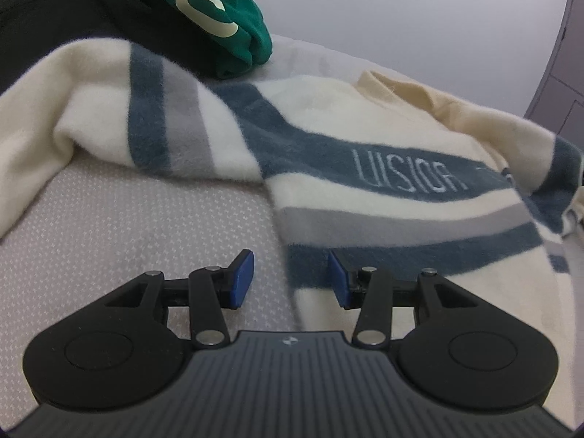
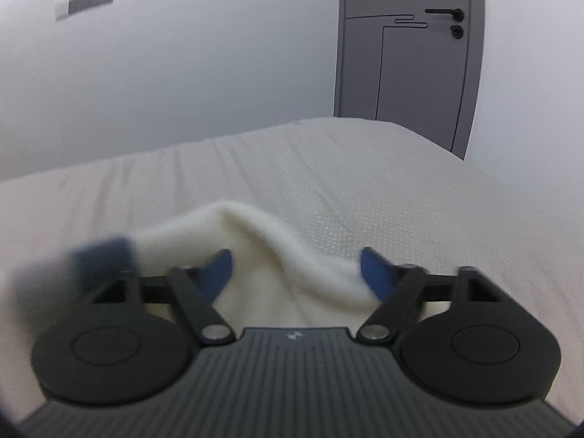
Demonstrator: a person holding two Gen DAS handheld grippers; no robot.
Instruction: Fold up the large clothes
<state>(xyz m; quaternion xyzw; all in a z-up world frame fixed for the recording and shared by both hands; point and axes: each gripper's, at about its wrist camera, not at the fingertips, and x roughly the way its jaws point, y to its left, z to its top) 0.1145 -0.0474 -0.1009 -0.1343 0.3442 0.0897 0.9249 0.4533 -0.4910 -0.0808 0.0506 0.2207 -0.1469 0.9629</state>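
Observation:
A cream sweater (image 1: 365,116) with blue and grey stripes and pale lettering lies spread on the bed, one sleeve (image 1: 109,109) folded across to the left. My left gripper (image 1: 290,278) hovers open over the sweater's lower side edge, with nothing pinched between its blue pads (image 1: 242,279). In the right wrist view a blurred cream fold of the sweater (image 2: 262,255), with a blue stripe at the left, lies loose between the wide-apart fingers of my right gripper (image 2: 297,273). Its blue pads (image 2: 376,273) do not press on the fabric.
A green garment with a pale print (image 1: 219,11) sits on a black garment (image 1: 73,11) at the bed's far left. The pale textured bed cover (image 2: 365,182) stretches ahead of the right gripper. A grey door (image 2: 405,62) stands in the white wall beyond.

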